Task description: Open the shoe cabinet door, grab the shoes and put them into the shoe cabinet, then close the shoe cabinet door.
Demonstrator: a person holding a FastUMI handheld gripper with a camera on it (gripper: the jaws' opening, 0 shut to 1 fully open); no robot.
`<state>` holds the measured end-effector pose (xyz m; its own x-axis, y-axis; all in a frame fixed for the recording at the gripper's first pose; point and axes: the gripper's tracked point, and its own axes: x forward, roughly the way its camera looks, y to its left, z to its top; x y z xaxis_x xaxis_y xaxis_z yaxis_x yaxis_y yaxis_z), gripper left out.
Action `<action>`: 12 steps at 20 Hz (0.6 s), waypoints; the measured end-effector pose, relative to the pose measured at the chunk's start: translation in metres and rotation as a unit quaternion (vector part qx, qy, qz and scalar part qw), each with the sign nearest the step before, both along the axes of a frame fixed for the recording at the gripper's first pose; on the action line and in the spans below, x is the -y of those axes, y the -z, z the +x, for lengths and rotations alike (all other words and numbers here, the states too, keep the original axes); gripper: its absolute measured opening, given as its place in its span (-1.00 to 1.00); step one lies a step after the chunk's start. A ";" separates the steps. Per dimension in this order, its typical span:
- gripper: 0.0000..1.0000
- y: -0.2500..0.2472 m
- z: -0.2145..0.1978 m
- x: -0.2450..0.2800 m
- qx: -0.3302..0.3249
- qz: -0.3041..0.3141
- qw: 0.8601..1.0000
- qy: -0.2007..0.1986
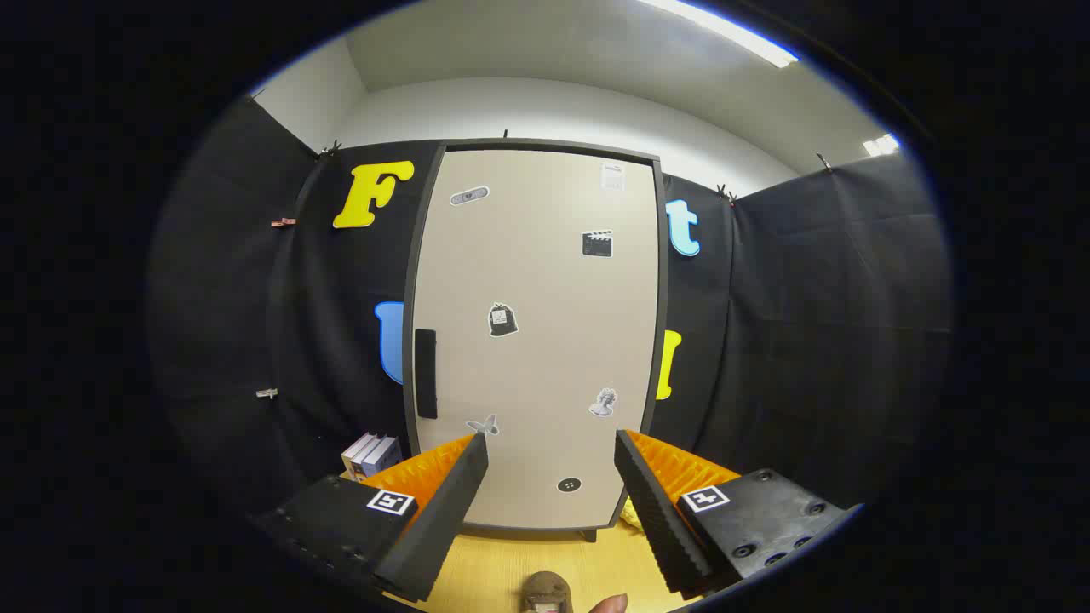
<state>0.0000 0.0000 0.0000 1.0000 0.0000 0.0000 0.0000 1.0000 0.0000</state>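
The shoe cabinet [536, 340] stands upright ahead of me, its beige door shut inside a dark frame. A black vertical handle [425, 373] sits on the door's left side, and several small stickers dot the door. My gripper [552, 449] is open, its two fingers spread wide with nothing between them, pointing at the lower part of the door from some distance. A brown shoe [546, 591] lies on the wooden floor [494, 570] below and between the fingers, only partly seen.
A few books [371, 455] stand on the floor to the left of the cabinet. Something yellow [630, 513] lies at the cabinet's lower right corner, behind the right finger. A fingertip [610, 604] shows beside the shoe. Black cloth walls close in on both sides.
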 end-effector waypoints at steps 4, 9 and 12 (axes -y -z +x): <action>0.95 -0.002 -0.001 0.001 0.002 -0.003 1.000 0.002; 0.95 -0.002 -0.004 -0.002 0.000 0.002 1.000 0.002; 0.95 -0.002 -0.005 -0.003 -0.001 0.002 1.000 0.003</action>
<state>-0.0052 0.0030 0.0020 1.0000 -0.0052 -0.0021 0.0053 1.0000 0.0044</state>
